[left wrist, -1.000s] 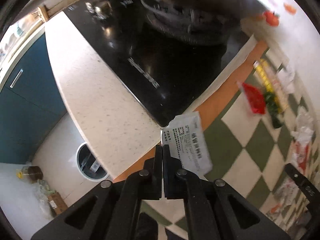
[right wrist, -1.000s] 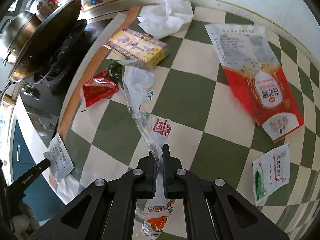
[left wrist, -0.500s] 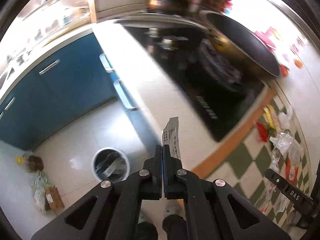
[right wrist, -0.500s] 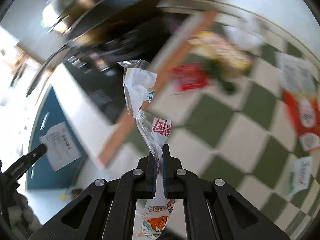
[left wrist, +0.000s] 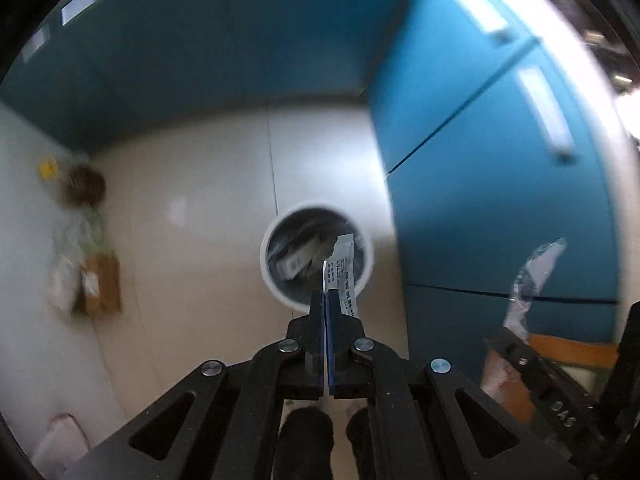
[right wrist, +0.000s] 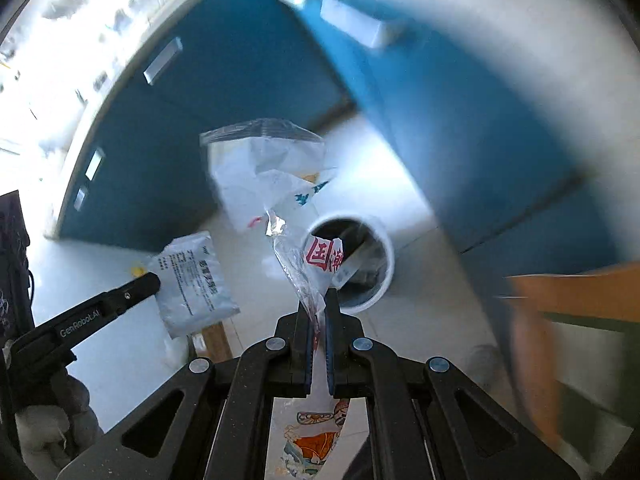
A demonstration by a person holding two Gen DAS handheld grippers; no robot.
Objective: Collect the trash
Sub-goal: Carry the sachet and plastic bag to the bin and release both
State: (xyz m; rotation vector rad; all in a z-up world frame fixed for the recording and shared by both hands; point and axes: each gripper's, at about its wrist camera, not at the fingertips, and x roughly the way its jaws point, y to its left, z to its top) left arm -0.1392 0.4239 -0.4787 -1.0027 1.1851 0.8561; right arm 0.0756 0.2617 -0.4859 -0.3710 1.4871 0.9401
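**Trash held over the bin**

Sachet (left wrist: 343,276): white, printed, pinched in my left gripper (left wrist: 326,308), at frame centre in front of the bin (left wrist: 267,276) mouth.
Wrapper (right wrist: 288,216): clear crinkled plastic, clamped in my right gripper (right wrist: 318,312), standing up mid-frame beside the bin.
Bin: white, round, on pale floor, paper inside.
Cabinets (left wrist: 500,184): blue, upper and right of frame.
Box (left wrist: 102,284): brown, left edge, blurred.

Trash bin (left wrist: 318,258) on floor (left wrist: 192,248), apparently beside cabinets (left wrist: 492,184).
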